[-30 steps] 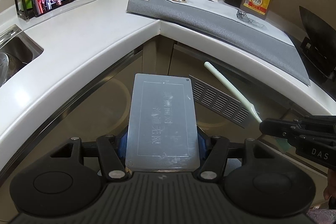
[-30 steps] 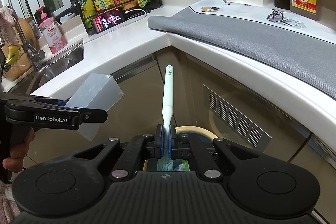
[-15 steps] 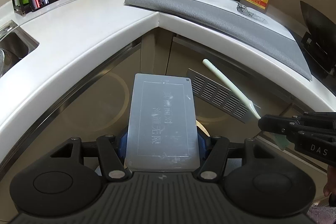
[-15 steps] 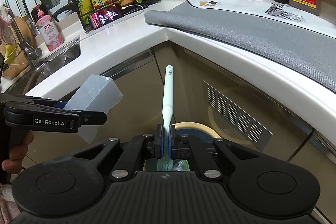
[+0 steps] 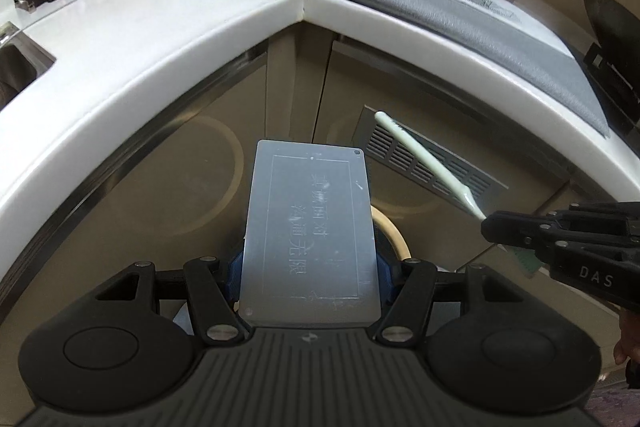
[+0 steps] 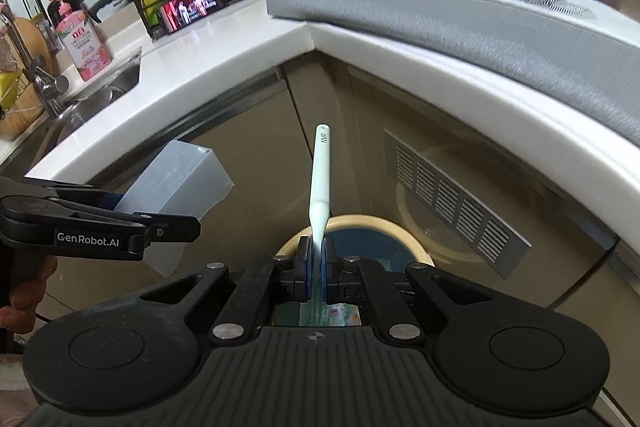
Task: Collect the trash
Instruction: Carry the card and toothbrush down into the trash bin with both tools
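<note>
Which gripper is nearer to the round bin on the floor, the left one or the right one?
Right, it seems. The right gripper, shut on the white toothbrush, hangs directly over the bin. The left gripper, clamping the plastic box, is beside it, over the bin's edge.

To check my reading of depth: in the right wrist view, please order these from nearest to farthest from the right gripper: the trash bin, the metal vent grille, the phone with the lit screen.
From the right gripper:
1. Trash bin, directly below and ahead.
2. Metal vent grille, on the cabinet front, to the right.
3. Phone, far on the counter, upper left, by the rack.
</note>
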Motion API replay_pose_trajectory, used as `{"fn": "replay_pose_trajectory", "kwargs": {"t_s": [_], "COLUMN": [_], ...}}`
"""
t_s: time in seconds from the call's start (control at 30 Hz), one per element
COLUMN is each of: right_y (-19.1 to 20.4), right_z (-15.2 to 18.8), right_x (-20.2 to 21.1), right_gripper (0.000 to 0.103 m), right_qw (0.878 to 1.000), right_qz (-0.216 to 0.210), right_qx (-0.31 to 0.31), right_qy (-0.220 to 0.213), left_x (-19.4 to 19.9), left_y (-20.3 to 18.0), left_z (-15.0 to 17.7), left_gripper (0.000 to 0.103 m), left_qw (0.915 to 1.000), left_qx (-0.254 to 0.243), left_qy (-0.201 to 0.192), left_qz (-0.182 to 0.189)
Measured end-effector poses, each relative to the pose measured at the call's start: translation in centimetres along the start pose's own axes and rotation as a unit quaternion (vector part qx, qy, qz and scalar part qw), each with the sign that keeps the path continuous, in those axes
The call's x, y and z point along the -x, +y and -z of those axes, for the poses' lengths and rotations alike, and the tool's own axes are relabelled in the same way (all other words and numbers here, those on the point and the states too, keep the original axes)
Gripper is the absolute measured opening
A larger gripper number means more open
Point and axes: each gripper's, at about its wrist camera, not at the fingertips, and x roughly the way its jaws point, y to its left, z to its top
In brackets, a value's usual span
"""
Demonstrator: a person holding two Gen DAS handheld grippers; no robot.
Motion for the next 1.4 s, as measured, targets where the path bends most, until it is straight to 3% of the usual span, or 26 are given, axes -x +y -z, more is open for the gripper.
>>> {"fn": "replay_pose_trajectory", "kwargs": {"t_s": [0.3,0.7,1.0,1.4], "right_y": [-1.0,-2.2,-3.0,-4.0], "right_z": [0.4,1.7,2.7,3.4], "right_x": [-3.8,-10.0,-14.8,-20.5], "right_gripper": [0.005,0.005,0.005,0.005], "right_qw": [0.999,0.994,0.988,0.978], "right_qz": [0.006,0.018,0.033,0.062], "right_qx": [-0.011,-0.018,-0.014,-0.001], "right_qy": [0.039,0.106,0.152,0.199], "left_x": [-3.7,-10.5,-16.3,-22.7], "left_y": [0.7,1.3,1.6,1.4], "left_z": [-0.2,-0.3,0.4,1.2], "left_gripper": [0.066,0.066,0.066,0.066], "left_qw": [0.9995,0.9946,0.9878,0.9780], "left_qx": [0.010,0.028,0.037,0.015], "left_qy": [0.029,0.100,0.151,0.207], "left_qz": [0.006,0.008,-0.008,-0.021]}}
